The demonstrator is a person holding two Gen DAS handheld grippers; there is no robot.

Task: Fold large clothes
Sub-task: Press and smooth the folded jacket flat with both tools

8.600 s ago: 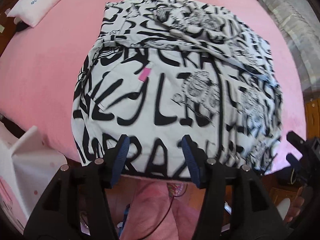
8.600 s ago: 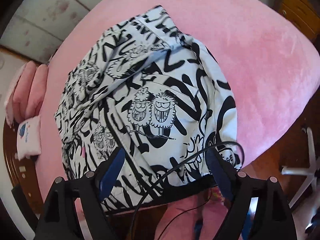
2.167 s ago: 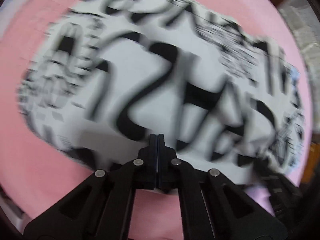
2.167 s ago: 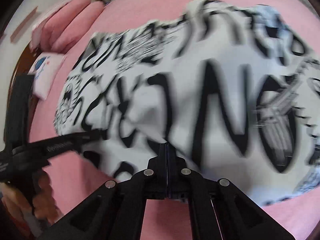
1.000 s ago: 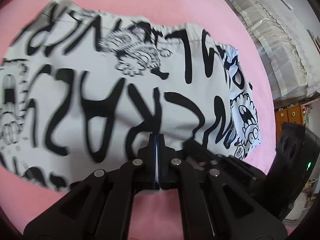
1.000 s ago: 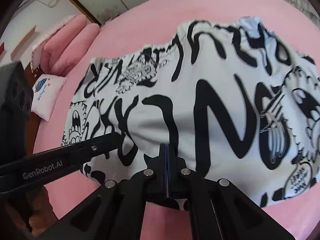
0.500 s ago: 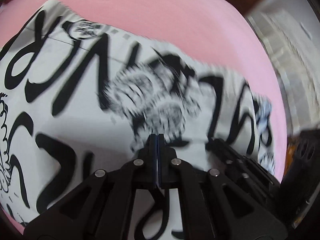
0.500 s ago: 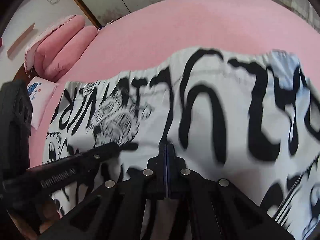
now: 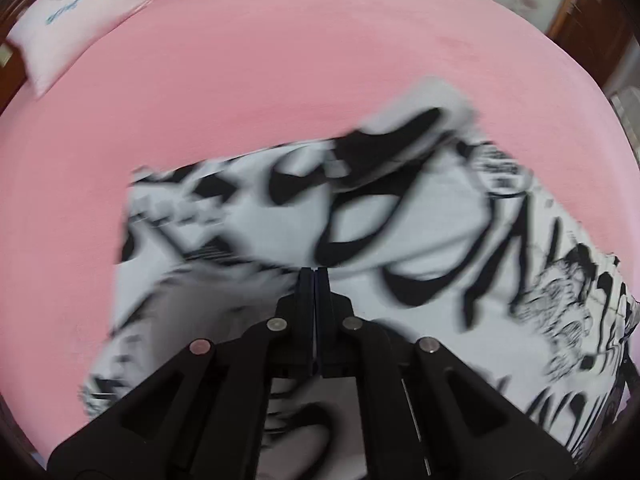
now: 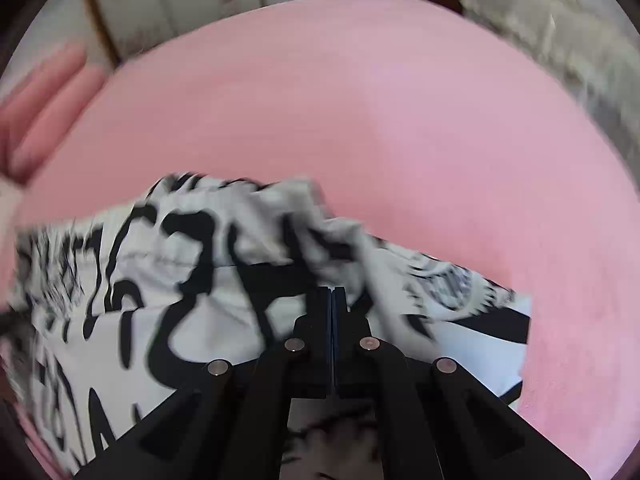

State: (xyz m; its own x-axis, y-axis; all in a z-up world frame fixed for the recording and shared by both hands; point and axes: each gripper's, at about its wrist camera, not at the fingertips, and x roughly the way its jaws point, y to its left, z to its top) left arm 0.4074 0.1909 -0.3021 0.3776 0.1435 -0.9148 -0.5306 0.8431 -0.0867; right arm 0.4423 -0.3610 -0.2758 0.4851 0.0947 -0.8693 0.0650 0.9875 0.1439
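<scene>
Both sets of jaws are pressed together, each pinching a fold of cloth. We see the left gripper clamped on the white cotton garment with bold black lettering and cartoon prints, and the right gripper clamped on the same garment, which bunches up ahead of its tips. Motion blur smears the print. The garment lies on the pink plush bed cover, with a small white printed pillow at the far left.
</scene>
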